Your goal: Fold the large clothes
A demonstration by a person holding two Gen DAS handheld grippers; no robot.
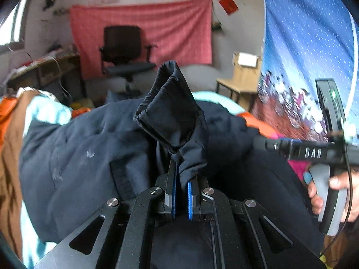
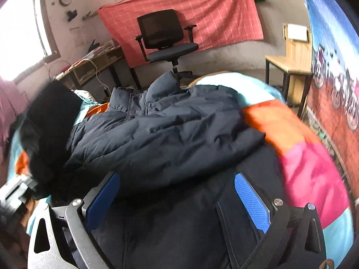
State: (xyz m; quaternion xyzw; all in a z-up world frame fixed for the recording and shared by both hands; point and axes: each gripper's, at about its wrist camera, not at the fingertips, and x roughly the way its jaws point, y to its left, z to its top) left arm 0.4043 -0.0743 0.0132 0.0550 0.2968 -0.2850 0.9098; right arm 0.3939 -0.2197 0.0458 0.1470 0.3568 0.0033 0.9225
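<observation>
- Your left claw (image 1: 181, 179) was clamped on a cuff (image 1: 170, 114) of the dark blue jacket (image 1: 78, 157), with the blue pads (image 1: 190, 199) drawn nearly together on the cloth.
- The cuff stood up above that claw's tips, folded over on itself, while the rest of the jacket spread out ahead of the claw and to both sides of it.
- Your right claw (image 2: 177, 192) stood wide apart, its blue pads (image 2: 251, 199) on either side of the jacket's cloth, which lay between them with neither pad closed on it.
- In the right wrist view the jacket (image 2: 170, 134) lay ahead of that claw on a bedspread (image 2: 309, 172) of orange, pink and pale blue, collar at the far end.
- Right of your left claw, a hand (image 1: 334, 192) gripped the other tool's handle.
- Beyond the jacket stood an office chair (image 2: 166, 35) against a red cloth (image 2: 213, 13) on the wall.
</observation>
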